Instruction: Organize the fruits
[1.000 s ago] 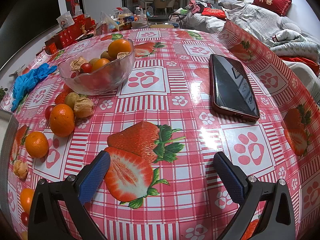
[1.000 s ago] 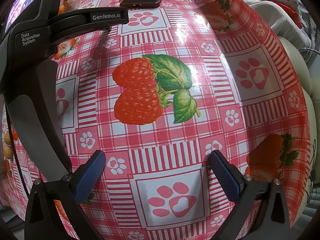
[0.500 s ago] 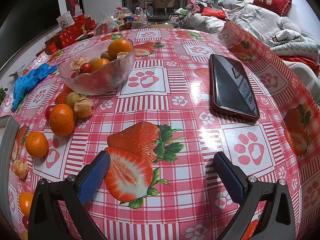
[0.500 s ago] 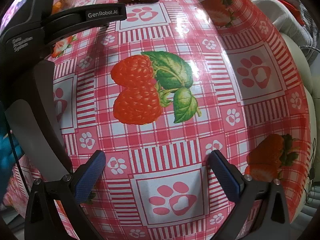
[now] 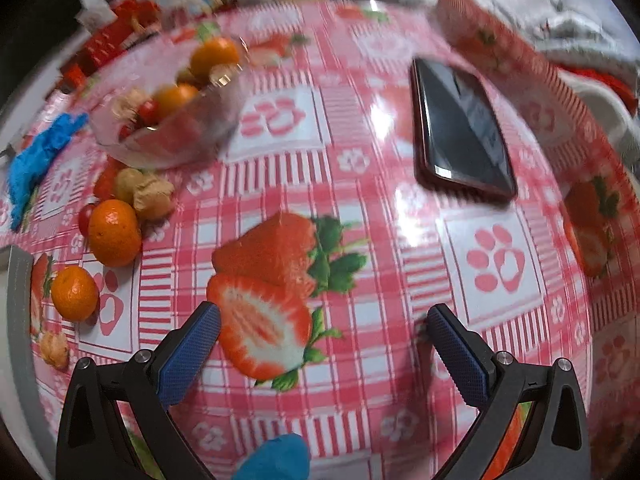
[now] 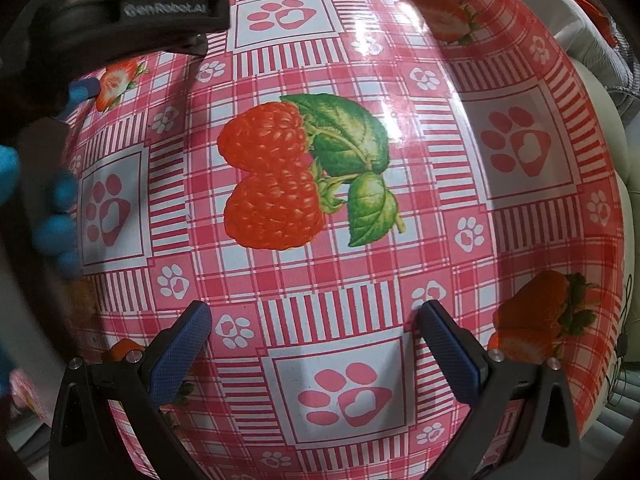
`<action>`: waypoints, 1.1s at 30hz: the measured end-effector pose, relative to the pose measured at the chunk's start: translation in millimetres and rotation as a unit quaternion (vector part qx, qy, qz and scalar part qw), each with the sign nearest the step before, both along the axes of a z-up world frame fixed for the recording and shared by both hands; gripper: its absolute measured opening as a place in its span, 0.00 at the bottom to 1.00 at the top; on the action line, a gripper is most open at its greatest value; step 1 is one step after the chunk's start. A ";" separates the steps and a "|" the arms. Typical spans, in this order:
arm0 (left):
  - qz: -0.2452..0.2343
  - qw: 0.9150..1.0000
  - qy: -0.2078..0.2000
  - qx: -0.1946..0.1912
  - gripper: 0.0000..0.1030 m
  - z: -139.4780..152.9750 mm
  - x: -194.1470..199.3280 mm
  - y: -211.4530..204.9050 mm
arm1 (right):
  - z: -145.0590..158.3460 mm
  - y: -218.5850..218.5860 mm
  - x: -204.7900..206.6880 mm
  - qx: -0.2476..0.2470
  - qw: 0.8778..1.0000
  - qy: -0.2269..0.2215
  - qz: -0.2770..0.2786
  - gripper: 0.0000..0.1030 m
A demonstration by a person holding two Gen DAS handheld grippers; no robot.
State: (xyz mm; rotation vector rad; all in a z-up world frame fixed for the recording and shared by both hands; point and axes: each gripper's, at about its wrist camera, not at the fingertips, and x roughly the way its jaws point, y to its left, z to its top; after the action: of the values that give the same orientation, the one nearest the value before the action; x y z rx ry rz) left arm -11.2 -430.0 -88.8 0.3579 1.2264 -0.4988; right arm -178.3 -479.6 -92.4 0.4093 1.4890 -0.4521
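While both tools hang above it, the round table under its glossy pink-and-white checked oilcloth (image 5: 360, 184), printed with strawberries, raspberries and paw marks, takes up nearly all of each view. Next in size, the left gripper (image 5: 322, 344), black-framed with blue textured pads, hangs over a printed strawberry with its fingers spread wide and nothing between them. The right gripper (image 6: 314, 342), of the same build, hangs over a printed paw mark, likewise spread wide and empty. A dark slab-shaped phone in a red case (image 5: 462, 132) lies flat to the right of centre. A clear glass bowl (image 5: 172, 136) stands at the far left of the table and holds oranges, a small red fruit and papery husked fruits; motion blur softens its outline. A crumpled blue glove (image 5: 38, 156) lies just left of the bowl. Loose fruit rests on the cloth in front of the bowl: a large orange mandarin (image 5: 114, 232) touching a tan papery husked fruit (image 5: 154, 198), a smaller orange mandarin (image 5: 74, 293) nearer the table's edge, and a second husked fruit (image 5: 54, 348) below it. A small red fruit (image 5: 84, 218) sits just left of the large mandarin.
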 end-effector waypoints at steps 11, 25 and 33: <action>-0.001 0.999 0.030 0.023 1.00 66.9 -29.0 142.8 | 7.6 9.4 10.1 0.033 0.999 -0.004 0.002 1.00; 0.072 0.989 0.103 0.084 1.00 0.1 -48.8 257.5 | 7.8 120.0 57.5 0.059 0.989 -0.034 0.135 0.97; 0.075 0.989 0.110 0.064 1.00 -4.6 -39.0 268.7 | 1.9 148.1 76.4 0.033 0.988 -0.013 0.153 0.74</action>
State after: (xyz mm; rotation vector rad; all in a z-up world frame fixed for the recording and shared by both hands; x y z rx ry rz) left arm -50.2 -161.3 -93.4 0.3212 1.4928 -0.3363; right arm -101.9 -331.4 -90.5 0.2309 1.5136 -0.1526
